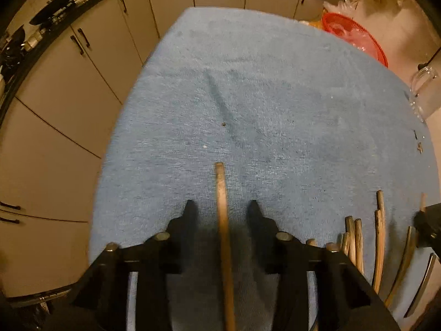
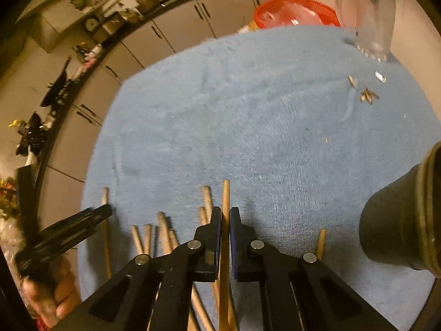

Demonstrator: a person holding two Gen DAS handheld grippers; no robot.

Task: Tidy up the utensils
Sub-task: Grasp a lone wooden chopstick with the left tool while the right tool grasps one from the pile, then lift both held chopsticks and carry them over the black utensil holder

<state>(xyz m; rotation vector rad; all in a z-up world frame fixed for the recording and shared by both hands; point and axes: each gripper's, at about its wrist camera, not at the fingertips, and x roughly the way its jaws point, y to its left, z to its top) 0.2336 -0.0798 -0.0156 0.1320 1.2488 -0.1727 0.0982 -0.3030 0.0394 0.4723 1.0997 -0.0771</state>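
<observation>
Several wooden chopsticks lie on a blue towel. In the left wrist view one chopstick runs straight between the fingers of my left gripper. A gap shows on each side of it, so the gripper is open around it. A loose bunch of chopsticks lies to the right. My right gripper is shut on a single chopstick, whose tip sticks out past the pads. More chopsticks lie left of it, and my left gripper shows at the far left, held by a hand.
A dark round cup stands on the towel at the right. A clear glass and a red basket sit at the far edge. Small scraps lie near the glass. Grey cabinets run beyond the towel's left edge.
</observation>
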